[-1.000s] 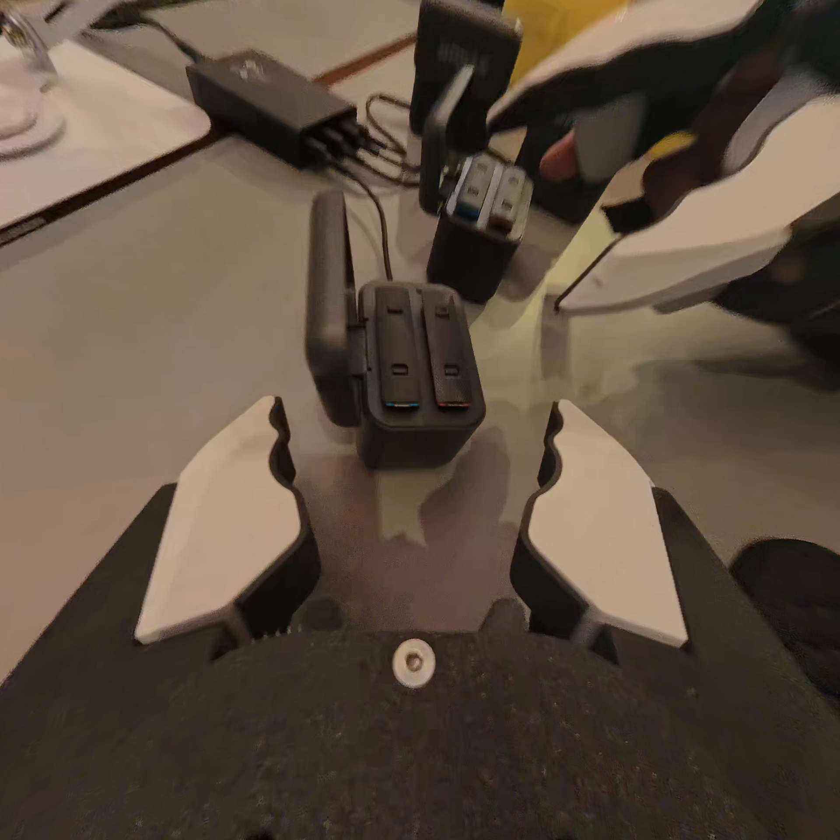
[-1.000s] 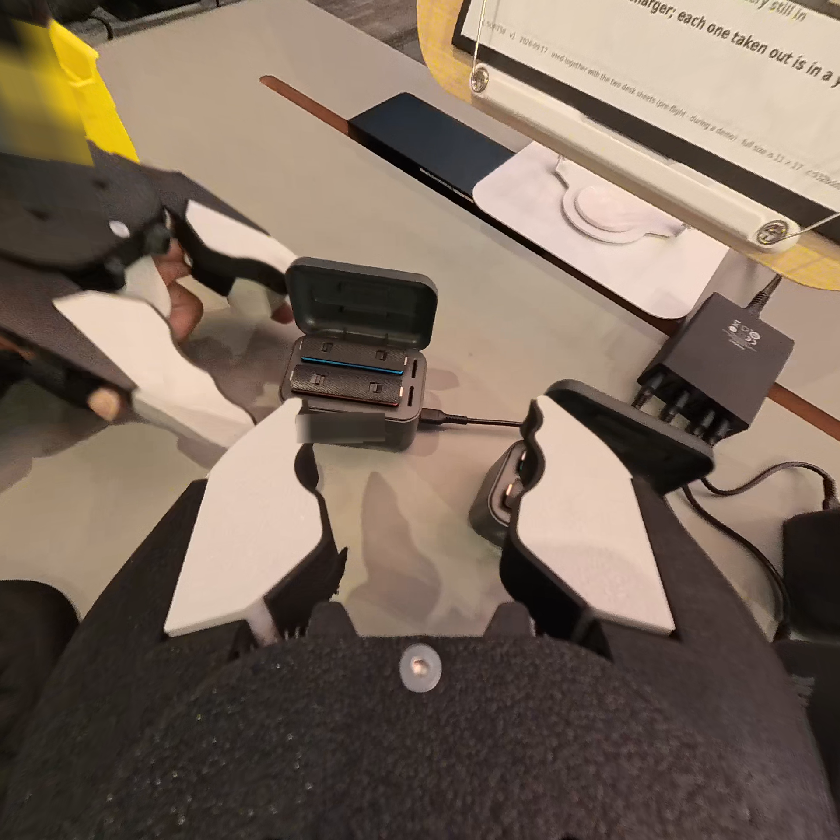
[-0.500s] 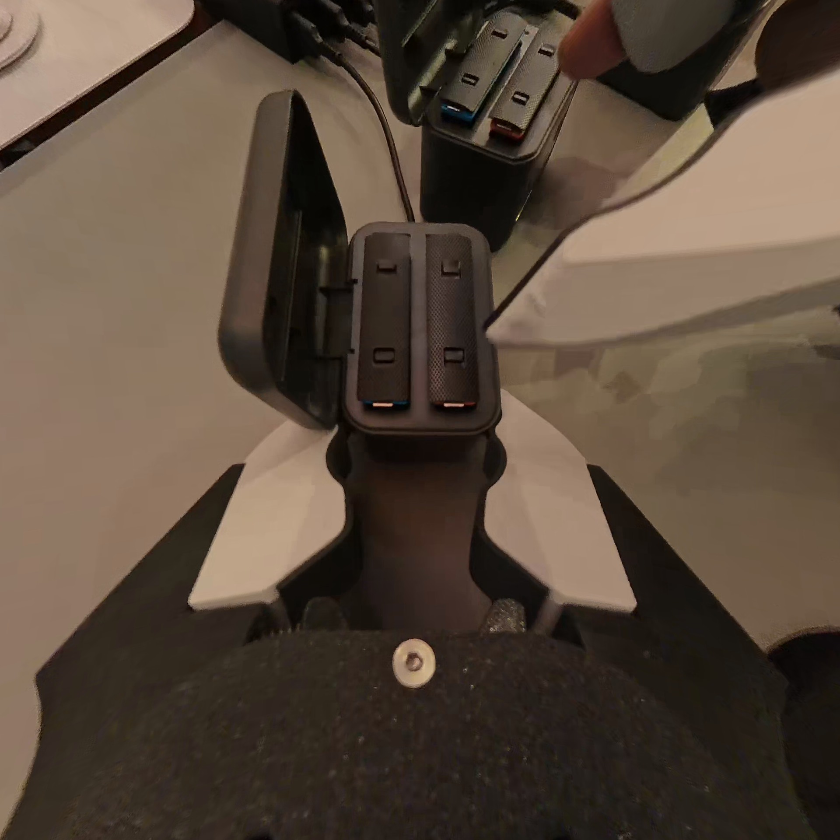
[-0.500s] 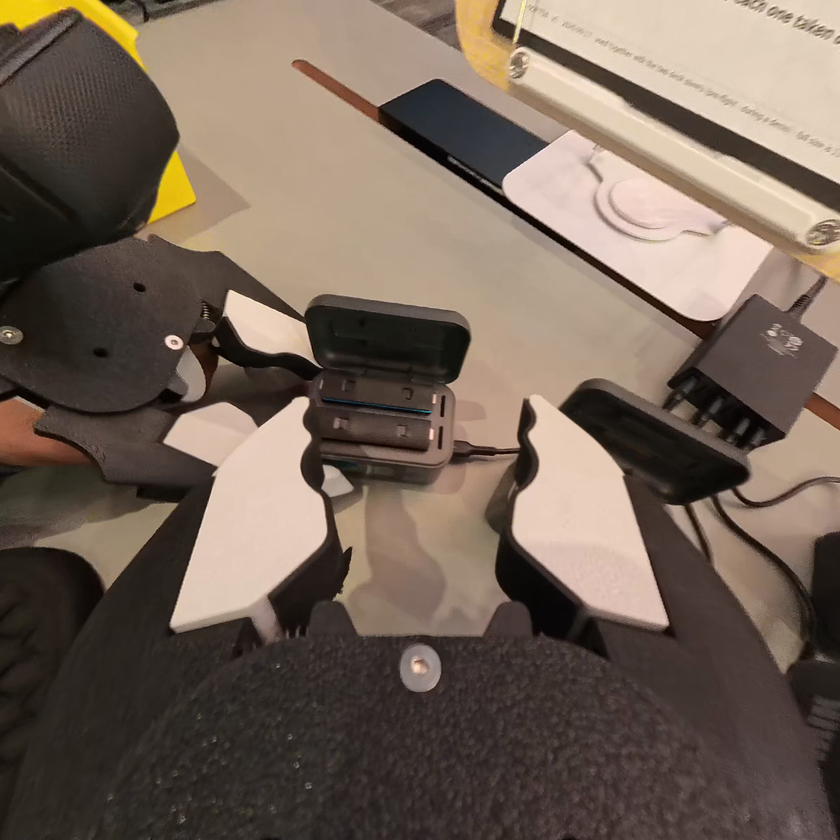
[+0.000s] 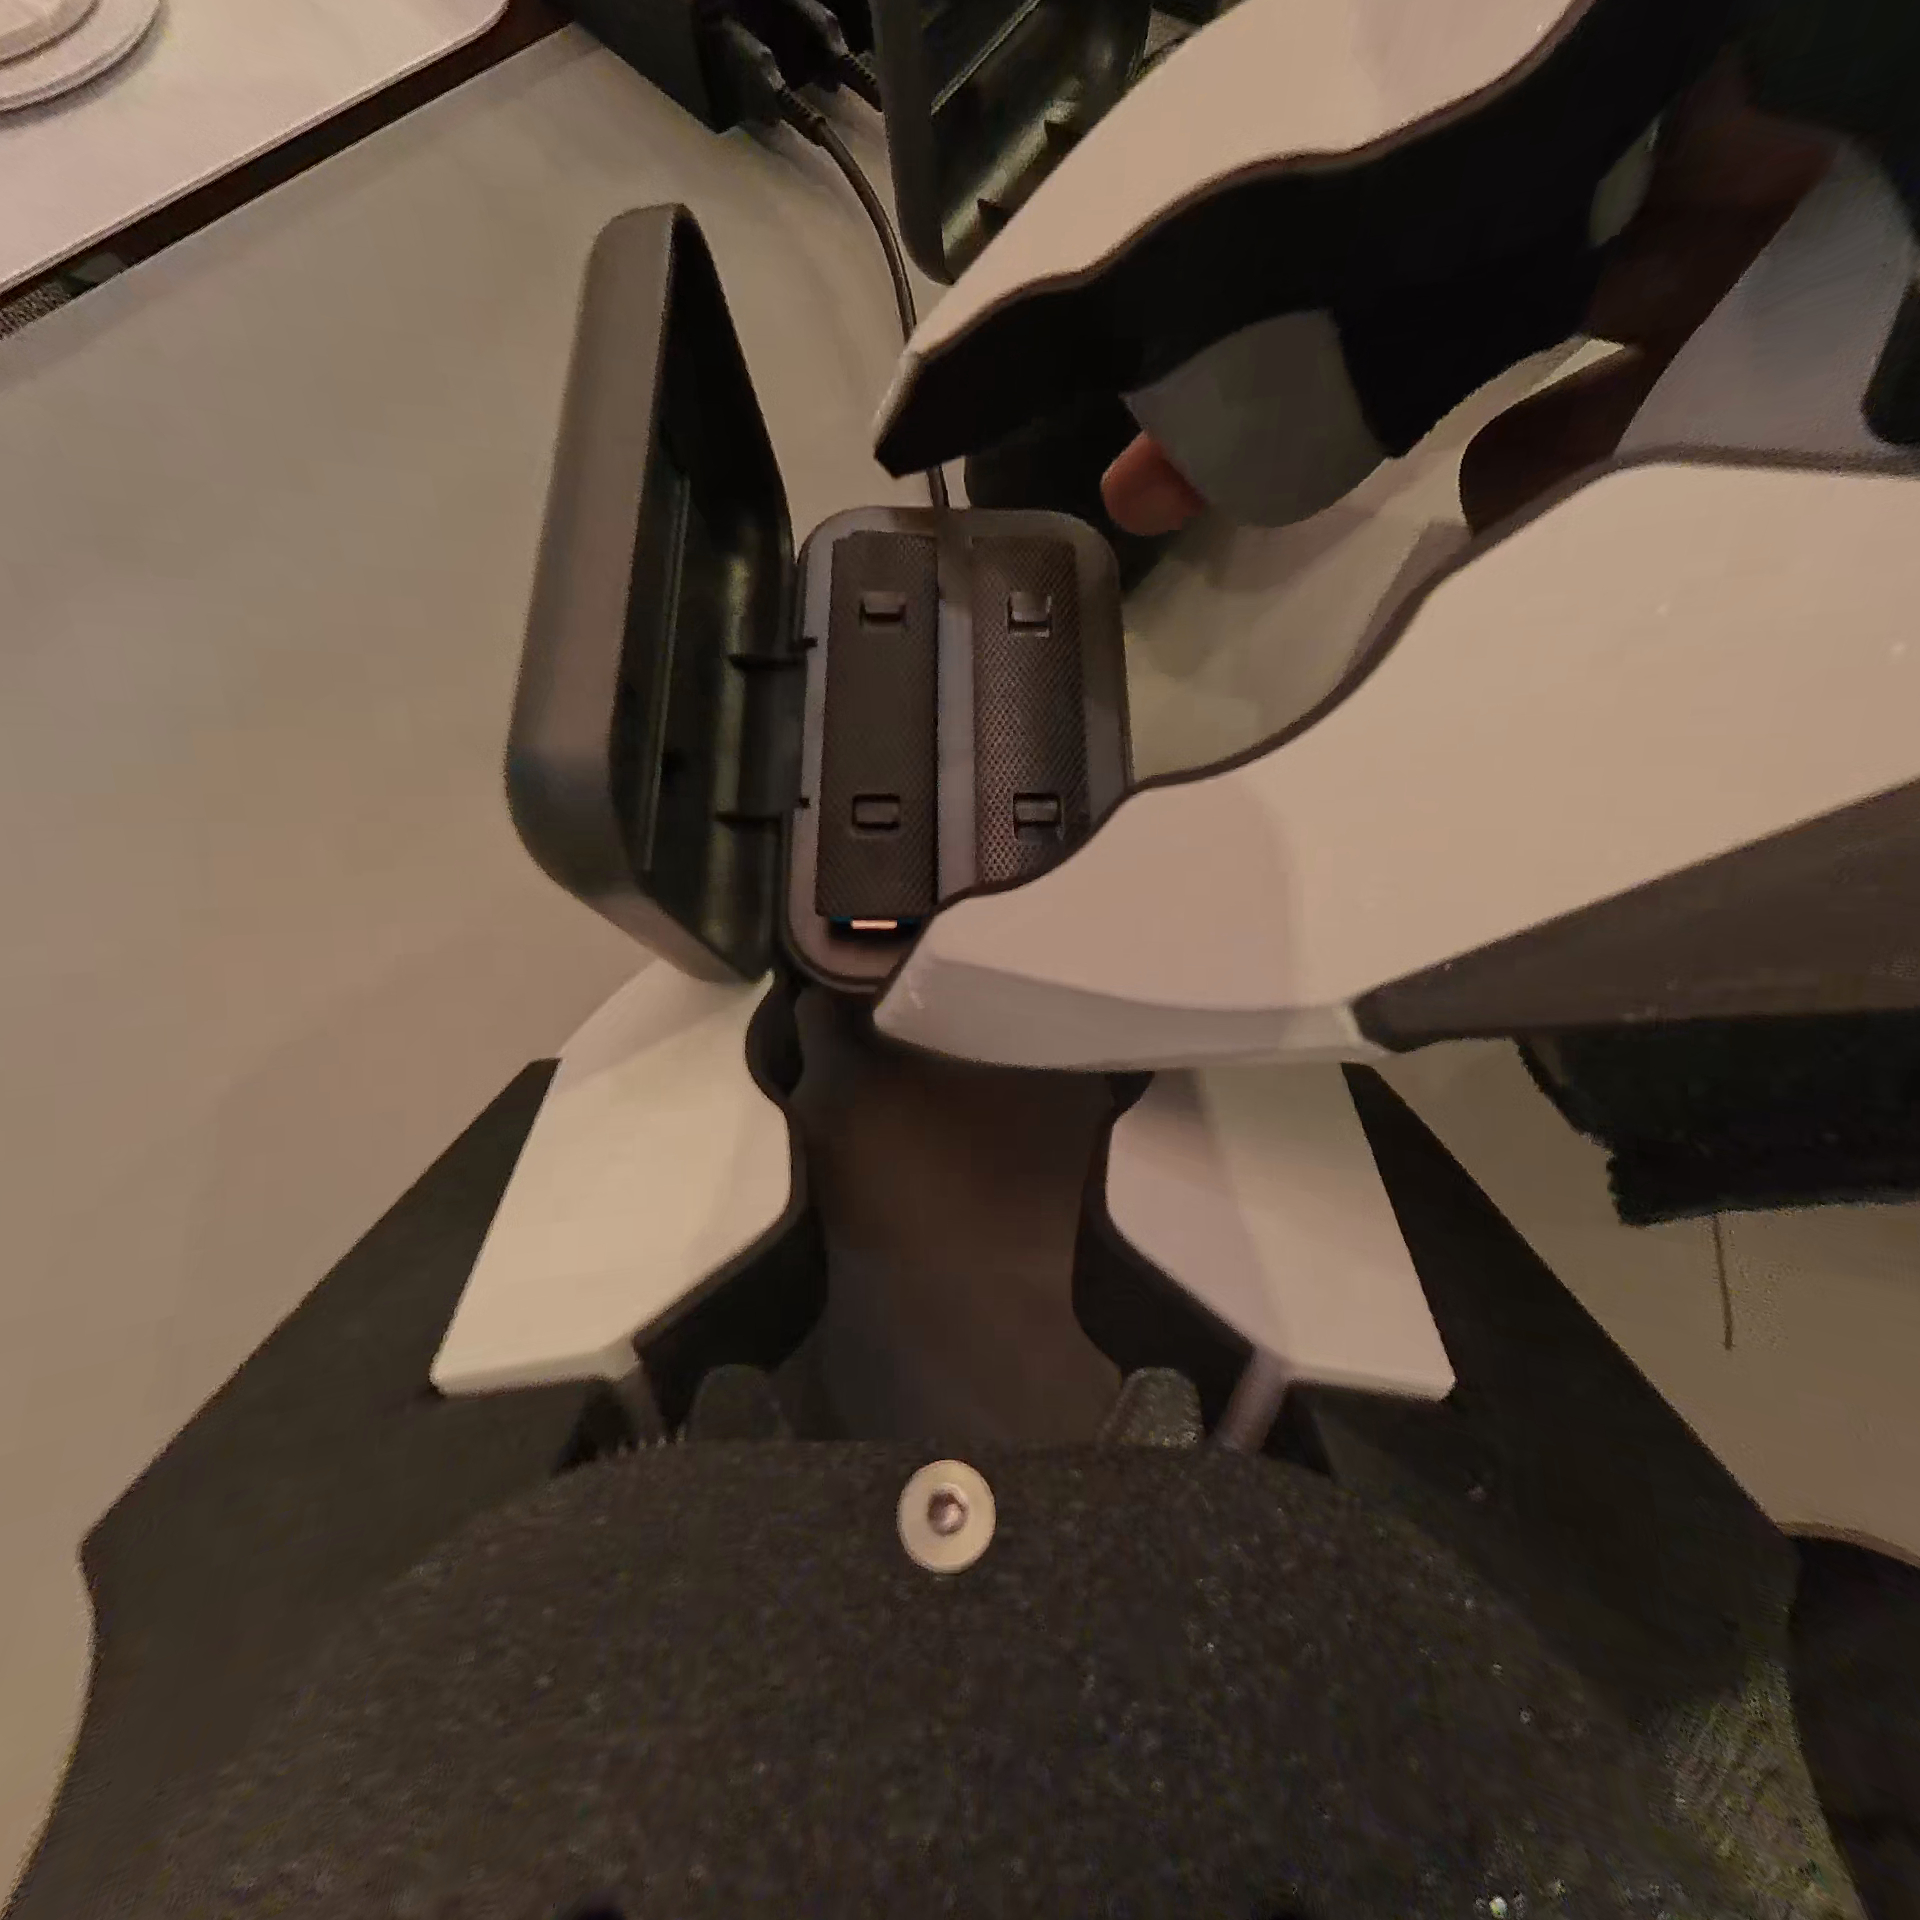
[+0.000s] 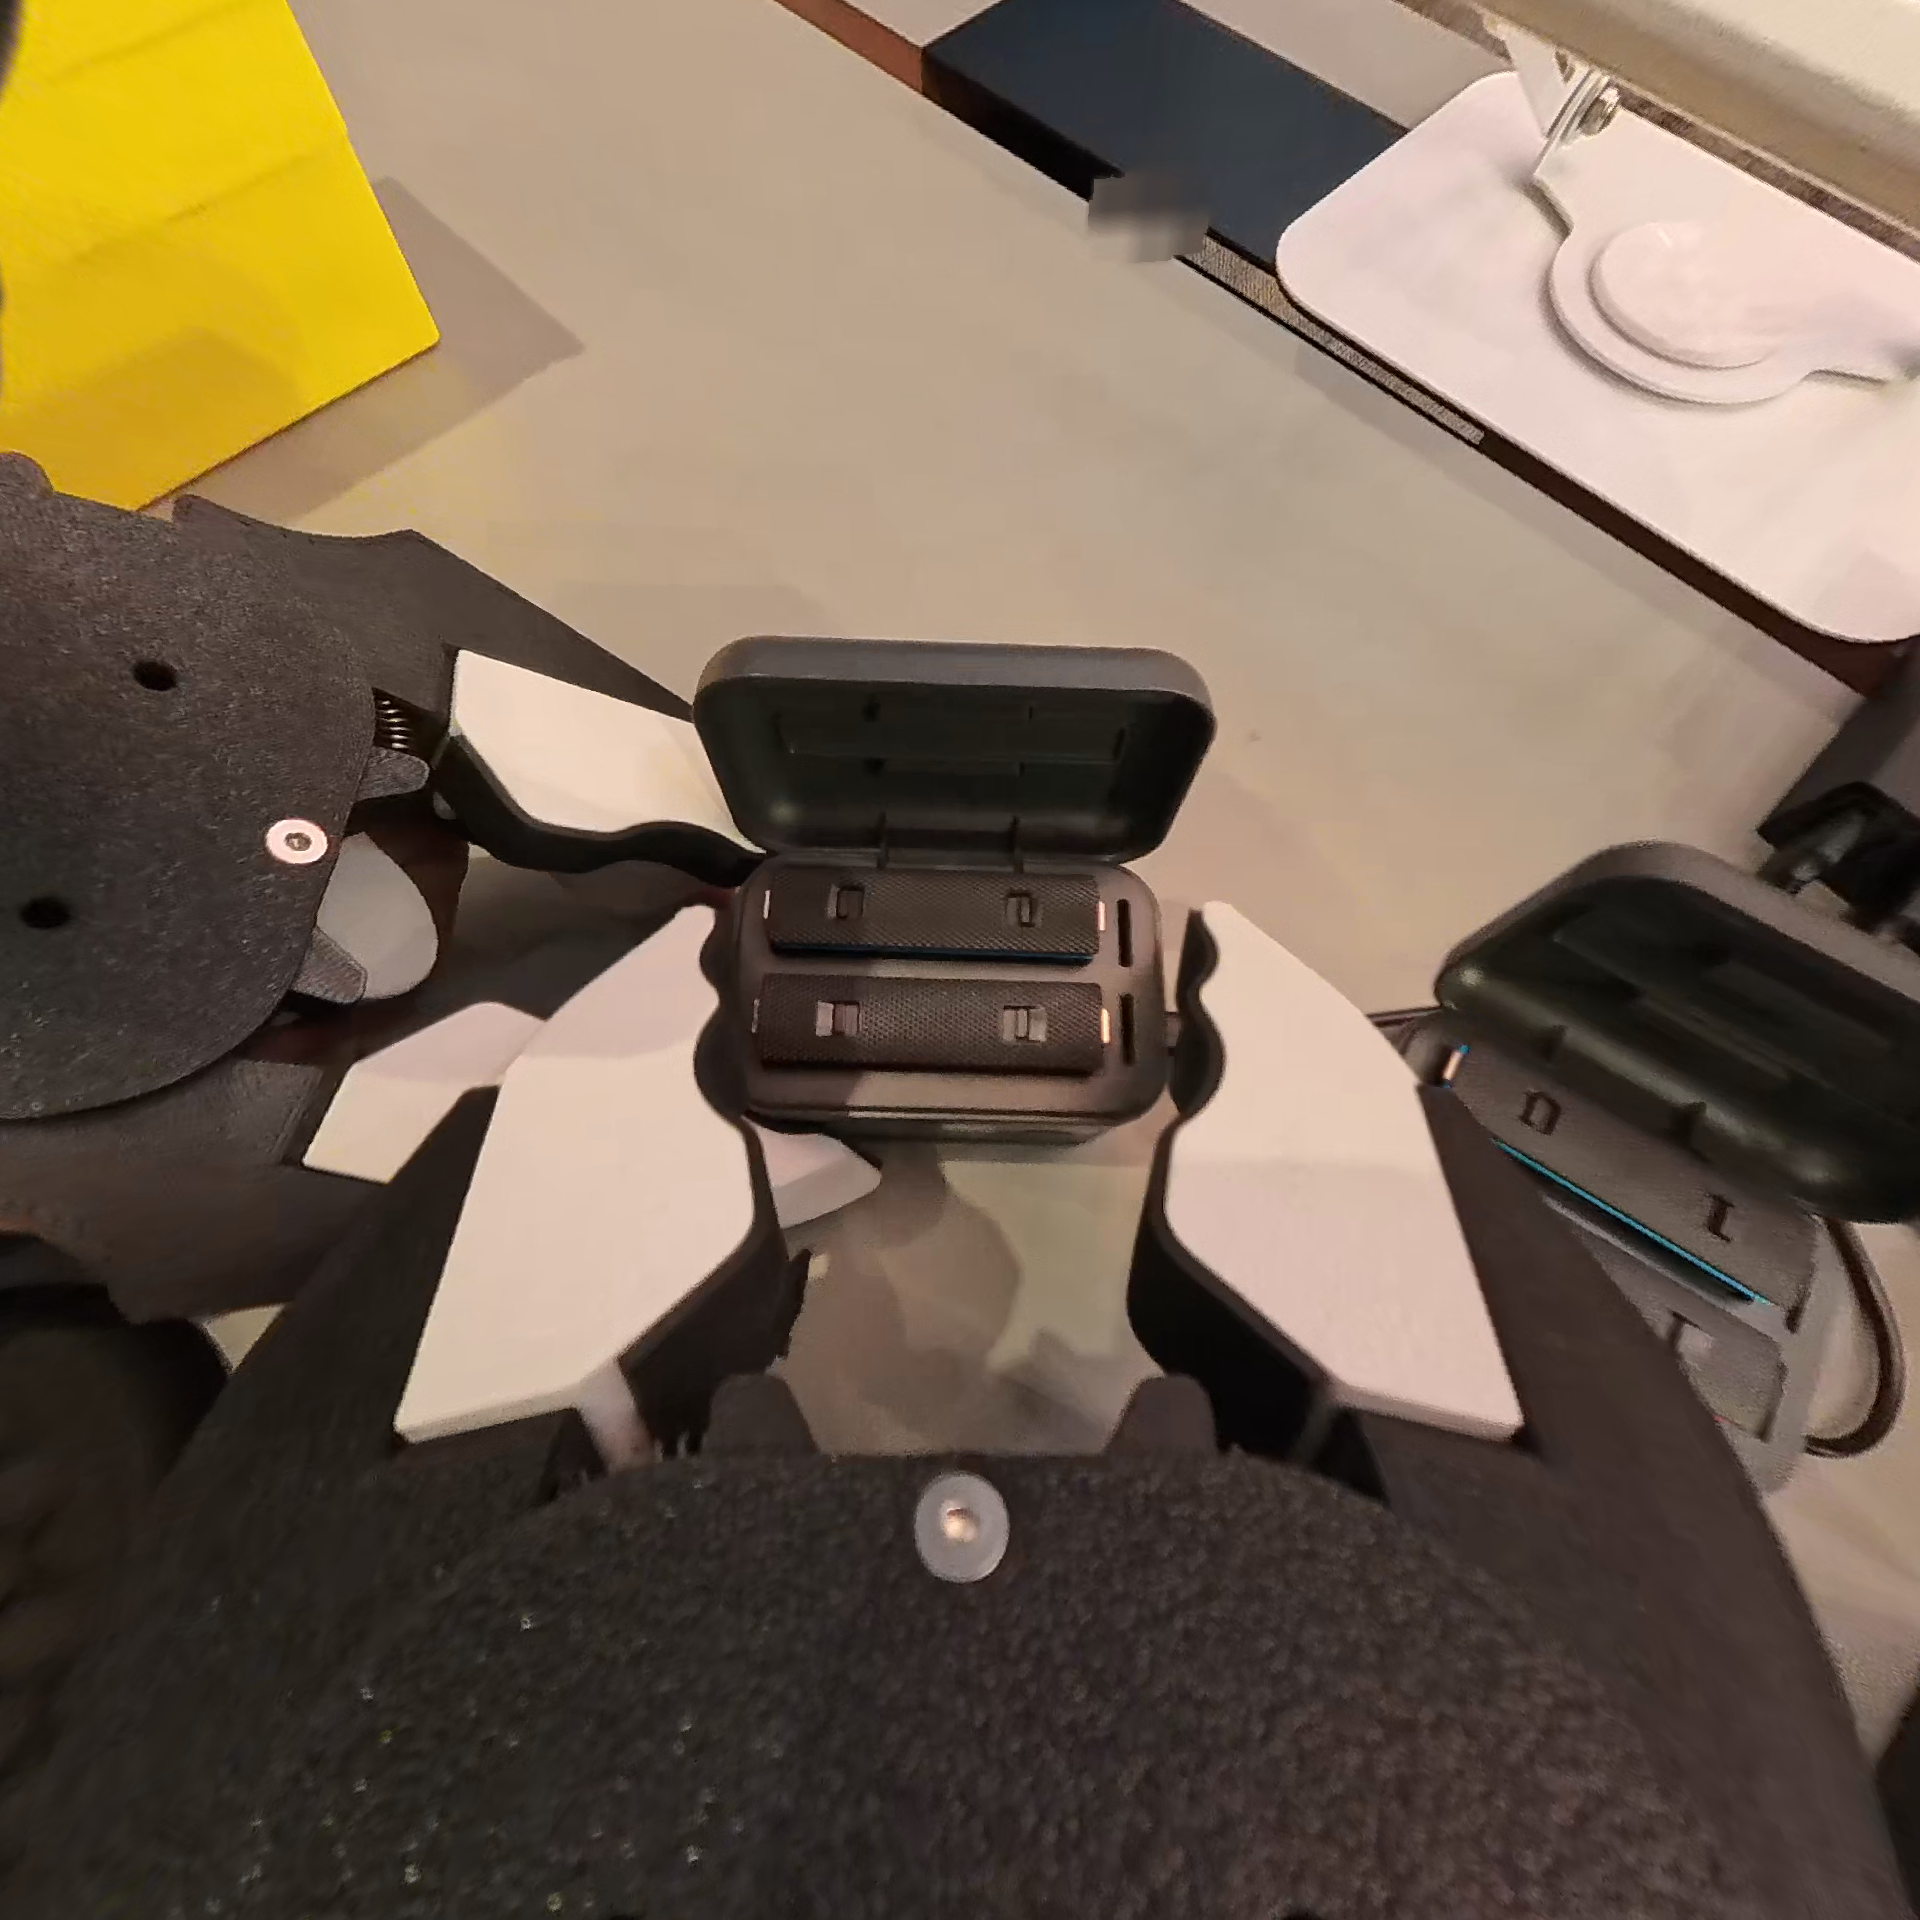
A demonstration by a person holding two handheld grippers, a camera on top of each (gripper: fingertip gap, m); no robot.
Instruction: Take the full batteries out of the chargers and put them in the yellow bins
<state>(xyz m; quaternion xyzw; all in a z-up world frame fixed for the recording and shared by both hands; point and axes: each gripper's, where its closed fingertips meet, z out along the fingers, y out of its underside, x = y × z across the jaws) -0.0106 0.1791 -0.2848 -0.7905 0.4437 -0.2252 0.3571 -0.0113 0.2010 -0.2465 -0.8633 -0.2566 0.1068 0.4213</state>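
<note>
Left wrist view: two grippers meet at an open charger on a grey table (image 6: 935,436).

Largest is the table; at its far left edge stands a yellow bin (image 6: 197,239), well apart from the work. The left gripper (image 5: 951,1049) is closed on the charger (image 5: 961,748), its fingers pressed to the case's two sides. The lid (image 5: 634,582) stands open to the left. The right gripper (image 6: 951,1023) is wide open and holds nothing, its fingers on either end of the case, seemingly not touching. Two batteries (image 6: 930,1034) lie side by side in their slots. A second open charger (image 6: 1621,1122) sits just to the right.
</note>
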